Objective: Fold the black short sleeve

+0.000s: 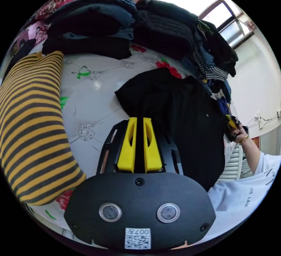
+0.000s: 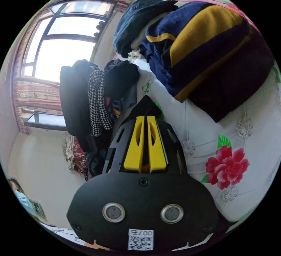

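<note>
The left hand-held gripper is clenched on the black short sleeve, lifted above the flowered bed; the right hand-held gripper seems to pinch another black corner. Folding looks barely begun; all folds remain.

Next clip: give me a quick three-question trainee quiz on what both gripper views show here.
1. True or false: in the left gripper view, the left gripper has its yellow fingers close together on the black short sleeve.
2. Which pattern is on the fabric lying beside the shirt in that view? A) yellow and black stripes B) green dots C) plain red
3. In the right gripper view, fill in: beside the right gripper, the white bedcover is printed with a red ____.

Key: 1 true; 2 A; 3 flower.
</note>
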Demonstrator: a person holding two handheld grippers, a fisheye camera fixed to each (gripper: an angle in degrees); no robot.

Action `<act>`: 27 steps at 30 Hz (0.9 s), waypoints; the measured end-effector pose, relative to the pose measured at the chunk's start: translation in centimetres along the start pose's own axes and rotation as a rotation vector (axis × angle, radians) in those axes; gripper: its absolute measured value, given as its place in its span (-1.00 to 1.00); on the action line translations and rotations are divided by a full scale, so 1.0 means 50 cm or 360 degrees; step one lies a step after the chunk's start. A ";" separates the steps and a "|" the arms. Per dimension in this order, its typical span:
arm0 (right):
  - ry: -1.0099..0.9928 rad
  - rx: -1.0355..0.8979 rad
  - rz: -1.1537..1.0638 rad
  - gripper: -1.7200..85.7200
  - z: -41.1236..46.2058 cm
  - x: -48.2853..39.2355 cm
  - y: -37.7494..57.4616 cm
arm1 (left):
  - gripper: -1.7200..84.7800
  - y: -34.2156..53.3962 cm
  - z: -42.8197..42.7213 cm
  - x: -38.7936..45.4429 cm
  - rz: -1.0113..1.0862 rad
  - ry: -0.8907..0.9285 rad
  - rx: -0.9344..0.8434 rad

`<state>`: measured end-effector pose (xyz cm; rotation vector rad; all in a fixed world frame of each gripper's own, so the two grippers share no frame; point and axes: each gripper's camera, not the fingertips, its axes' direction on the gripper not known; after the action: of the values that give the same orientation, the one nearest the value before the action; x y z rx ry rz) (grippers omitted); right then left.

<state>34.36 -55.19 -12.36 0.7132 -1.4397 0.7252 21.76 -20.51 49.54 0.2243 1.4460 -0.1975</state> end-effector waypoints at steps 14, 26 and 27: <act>0.0613 -0.1123 -0.2112 -0.91 0.404 -0.345 0.436 | -0.96 0.164 -0.095 -0.204 -0.0796 0.0449 0.0426; 0.0397 -0.1214 -0.2025 -0.78 0.490 -0.394 0.518 | -0.98 0.184 -0.101 -0.120 -0.0487 0.0376 0.0643; 0.0344 -0.1208 -0.2011 -0.78 0.495 -0.403 0.526 | -0.98 0.172 -0.106 -0.085 -0.0320 0.0369 0.0630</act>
<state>-1.63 -59.27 -32.32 0.7259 -0.7046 -0.6800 18.52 -10.80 53.45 0.4350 1.6515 -0.6419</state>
